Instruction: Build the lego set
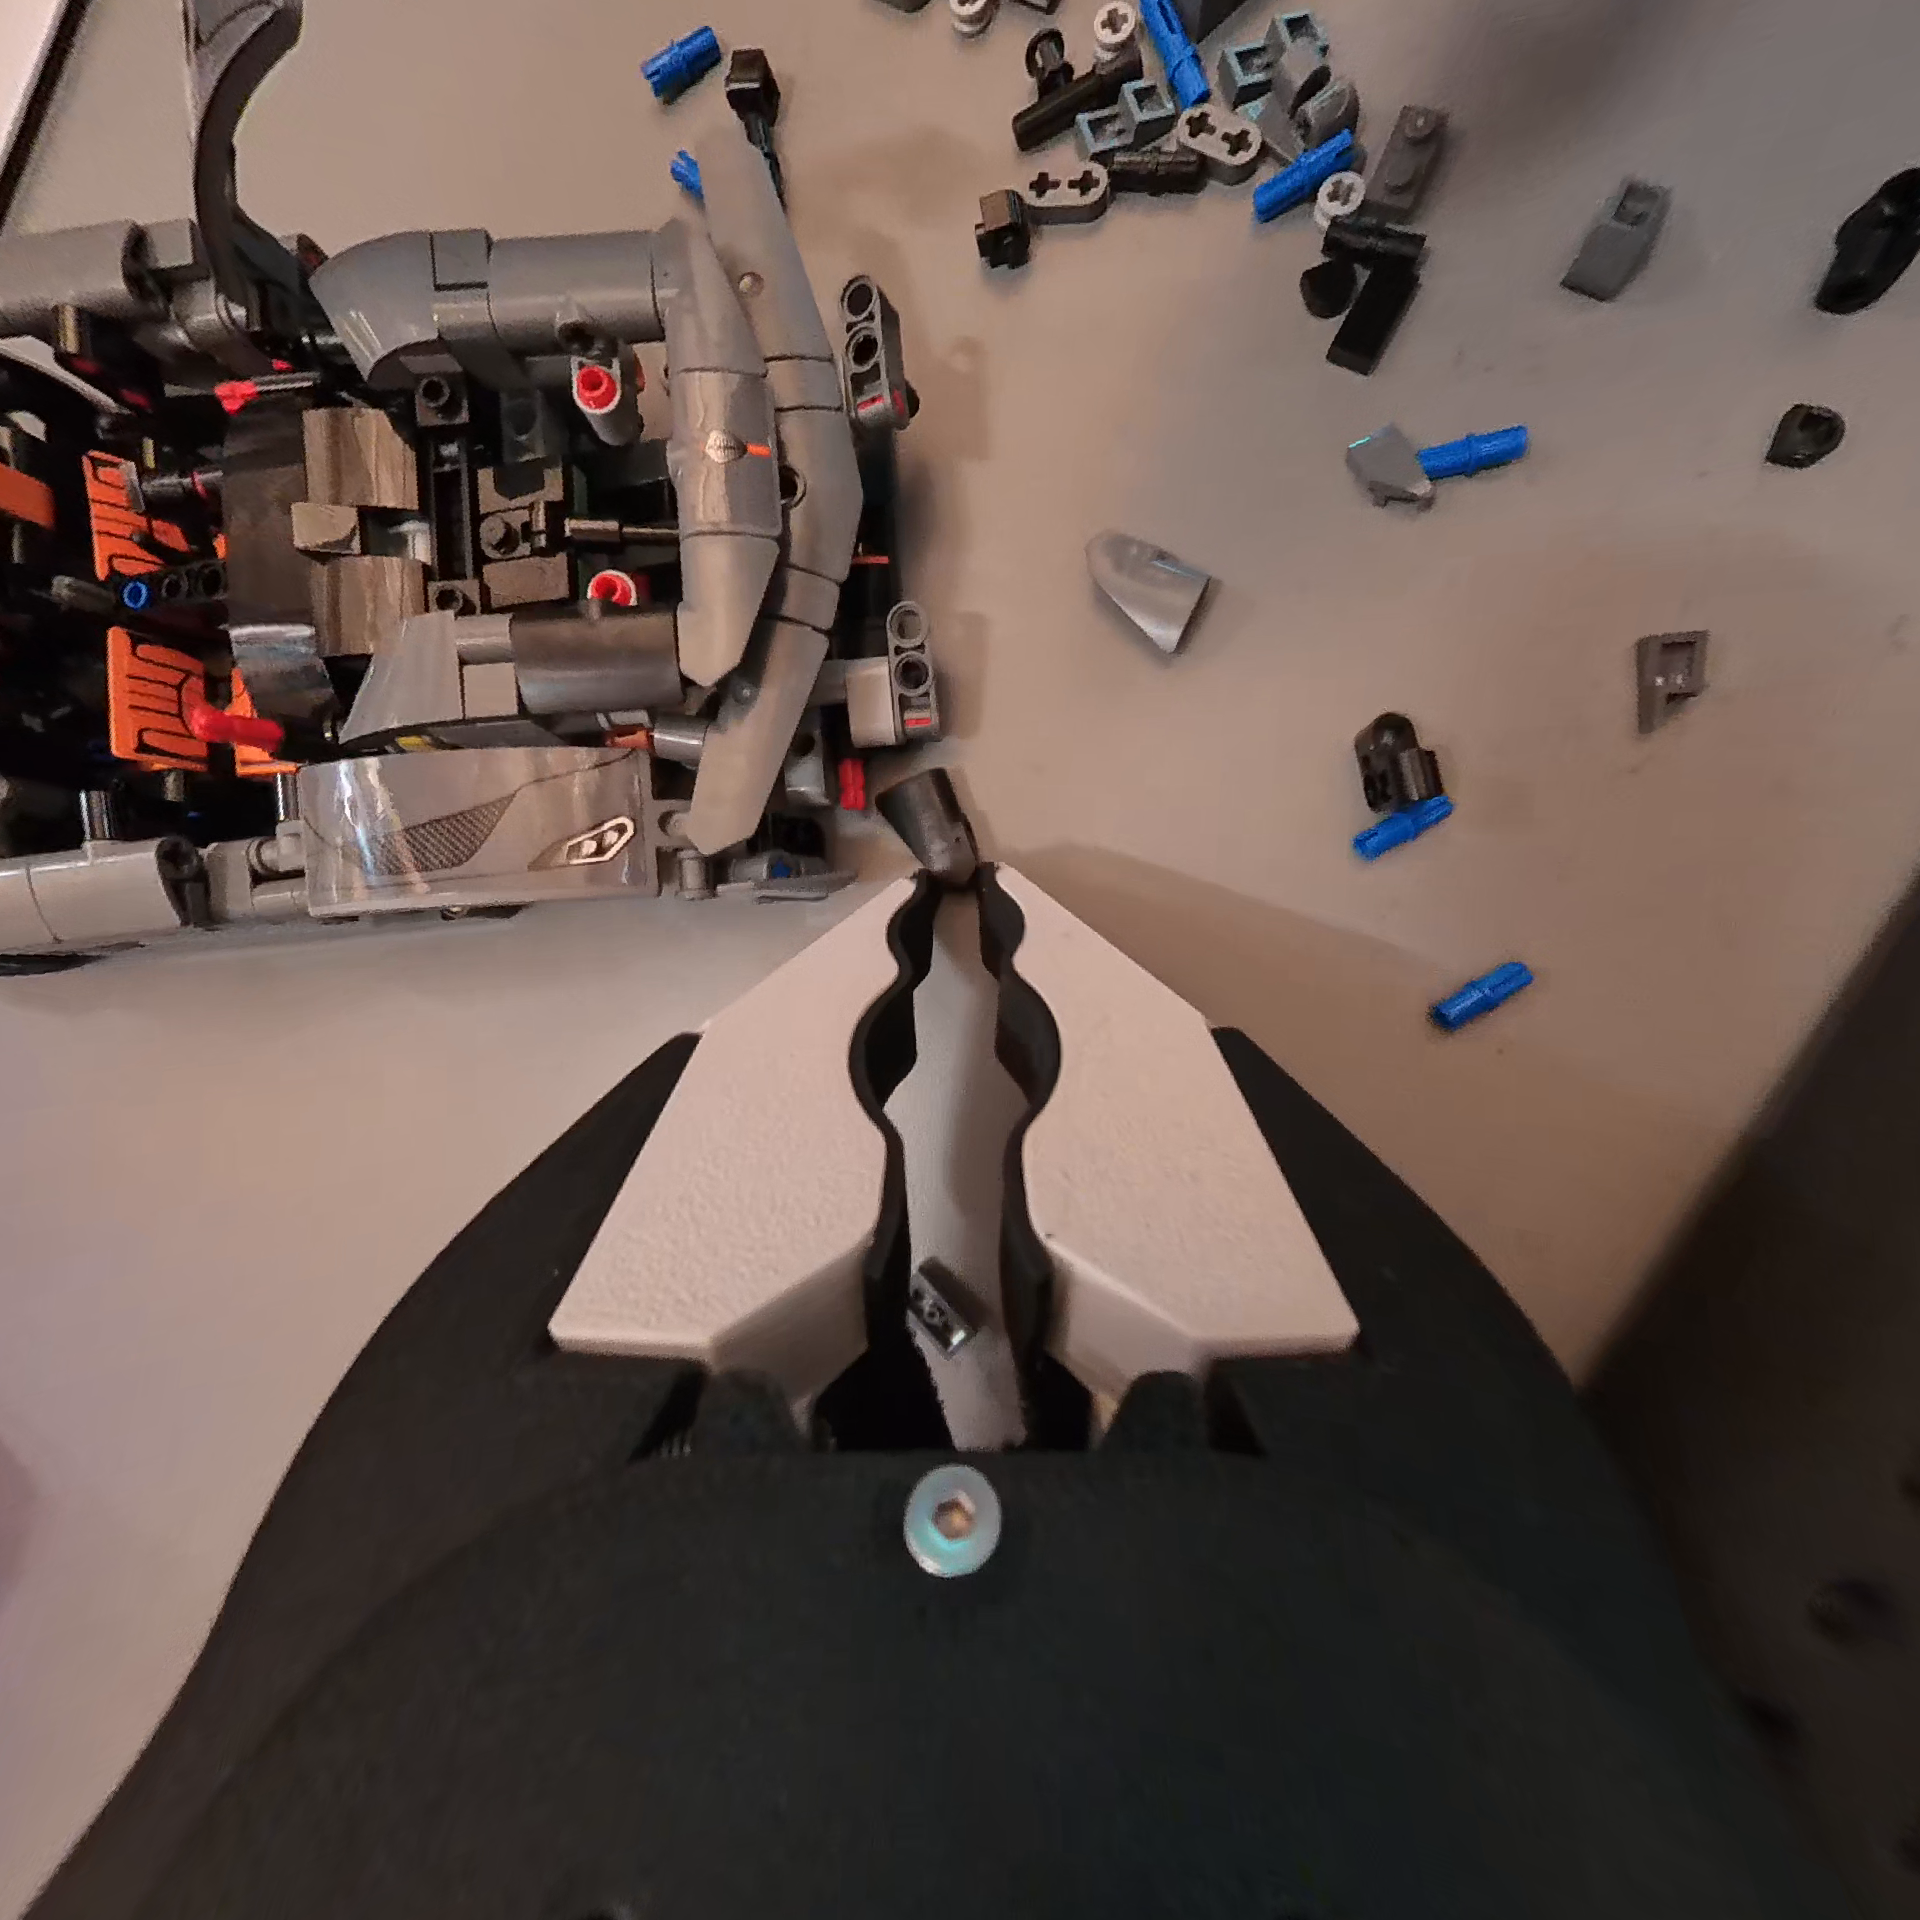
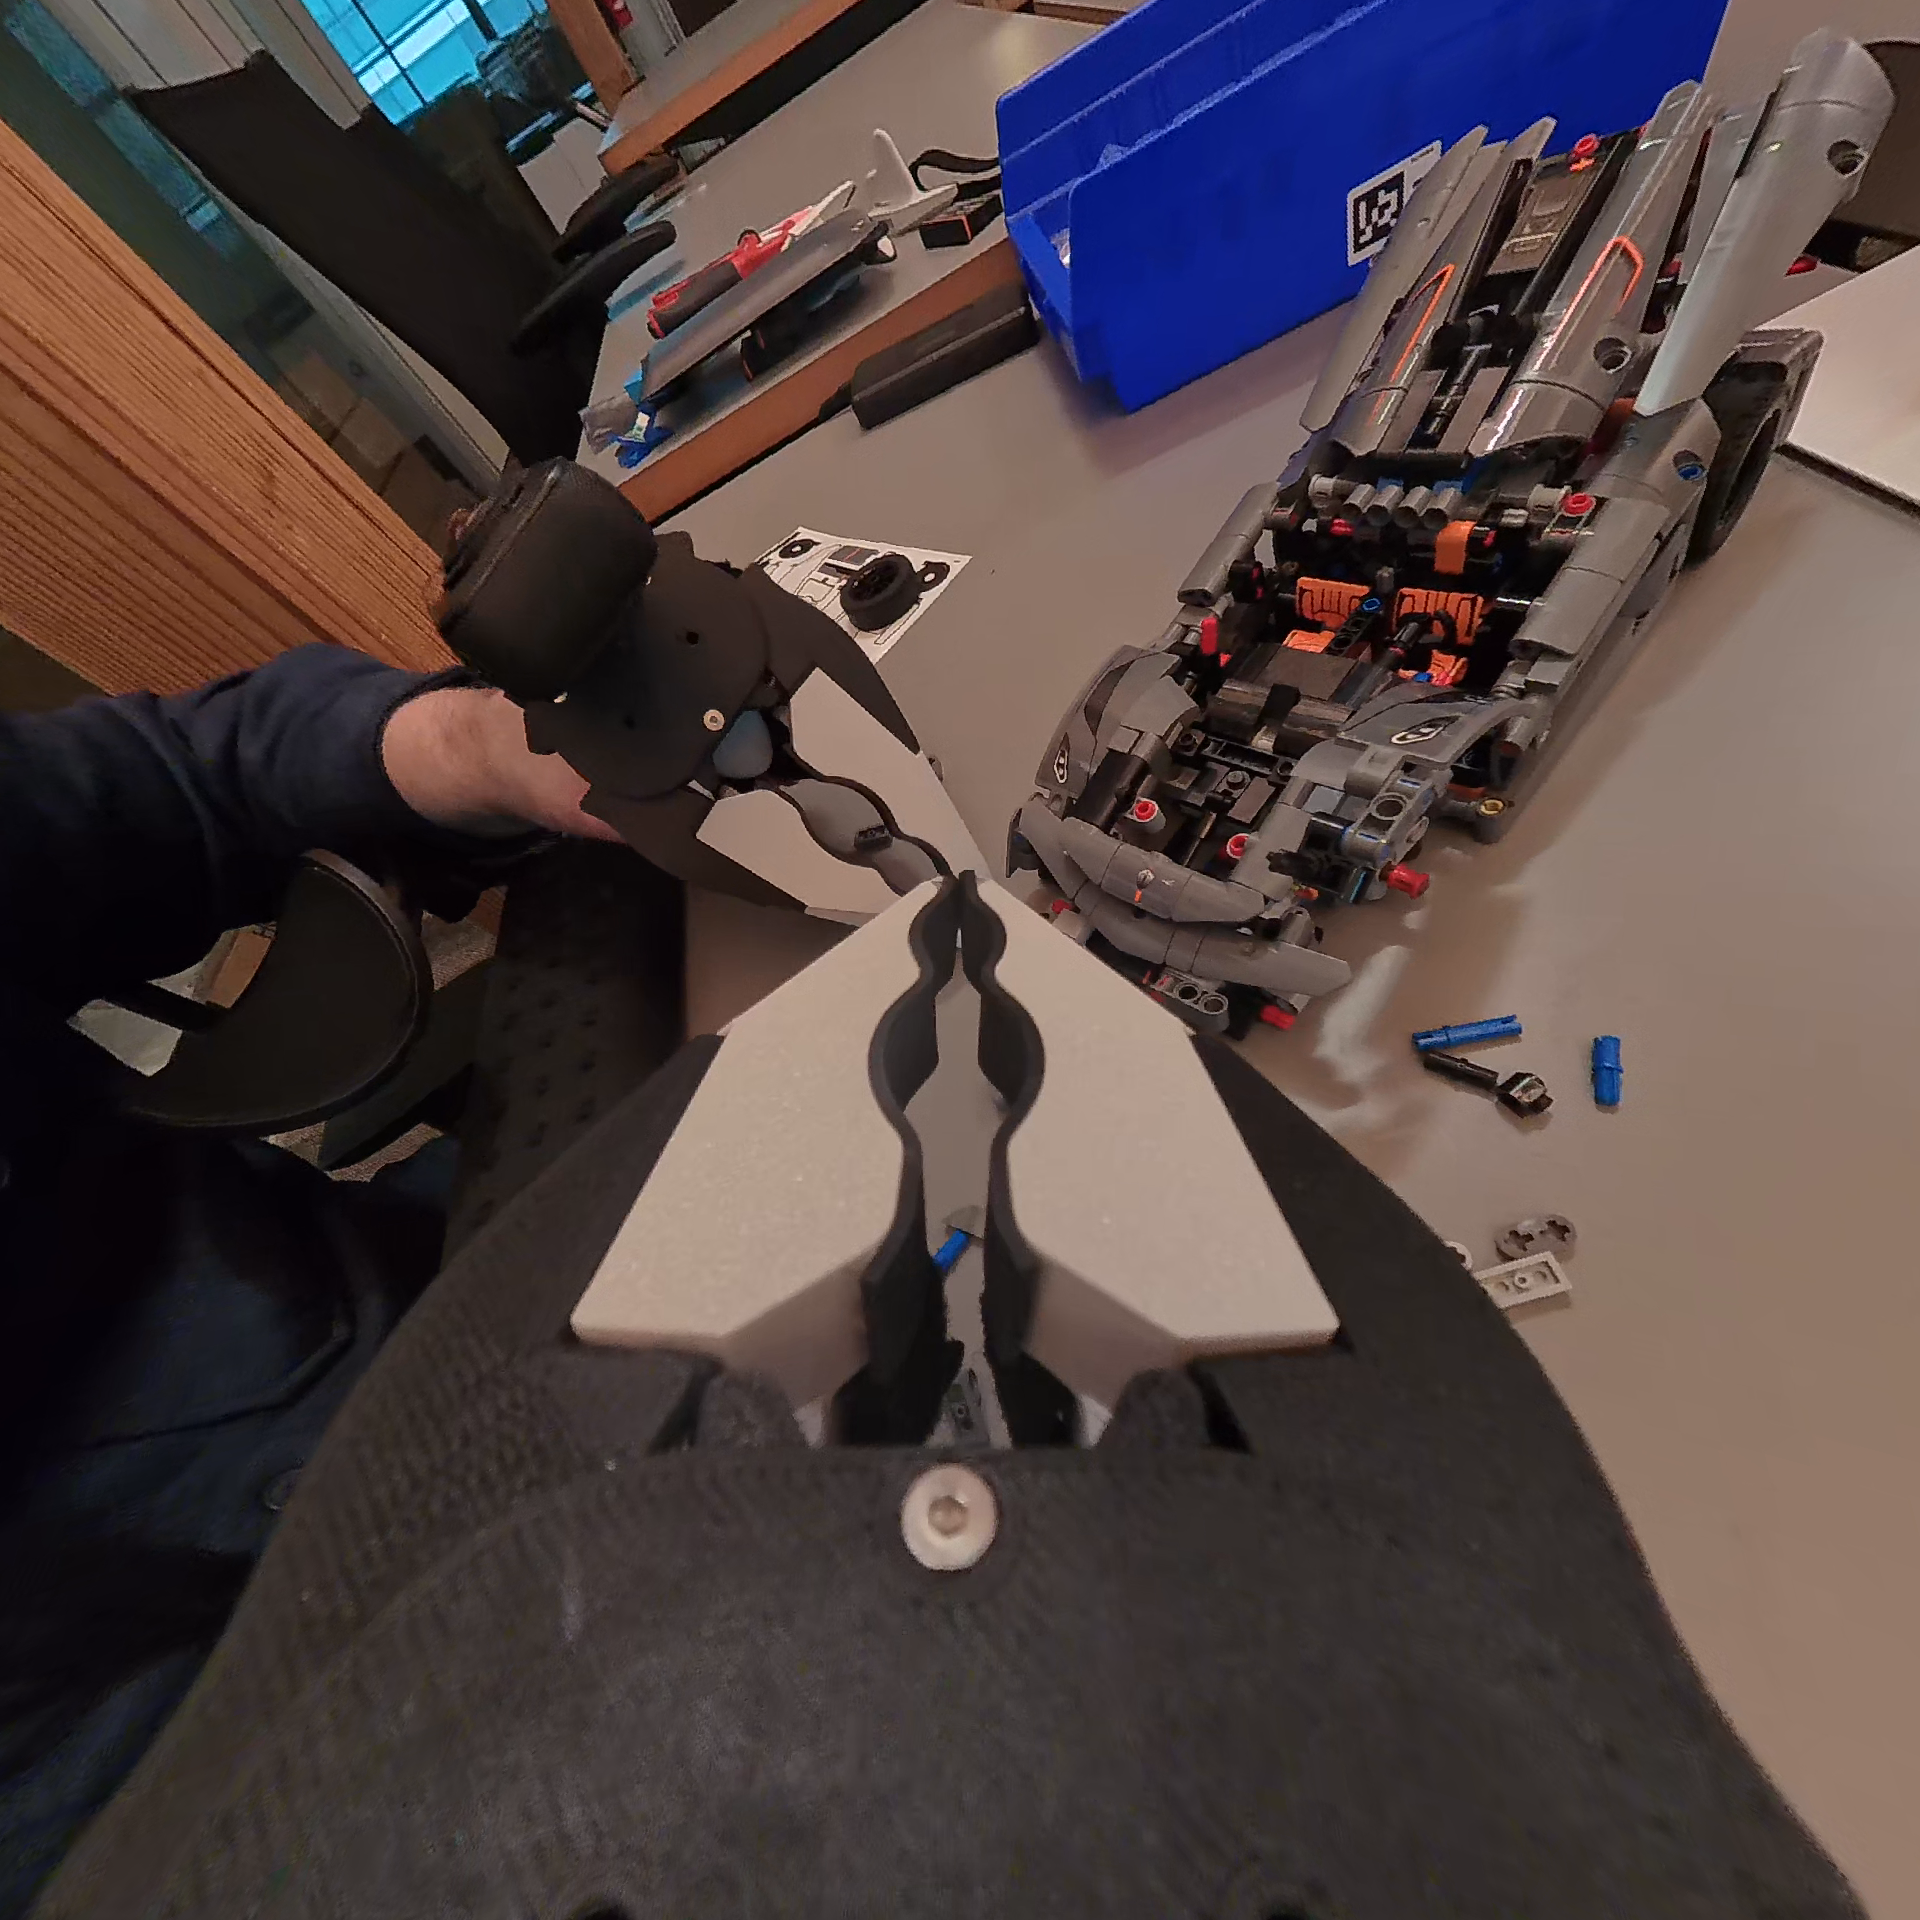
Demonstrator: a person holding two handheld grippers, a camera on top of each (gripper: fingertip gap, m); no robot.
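On the grey tabletop point(image 1: 1351, 644) we see the half-built grey lego car point(image 1: 499, 540), nose toward us, with loose blue pins point(image 1: 1475, 452) and grey and black parts scattered to its right. Our left tool point(image 1: 951, 868) has its tips pinched on a small dark grey piece point(image 1: 930, 816), held just beside the car's front corner. Our right tool point(image 2: 961, 894) looks closed, its tips together; we cannot tell whether anything sits between them. It meets the left tool in front of the car's nose, and a blue bin point(image 2: 1247, 187) stands behind the car.
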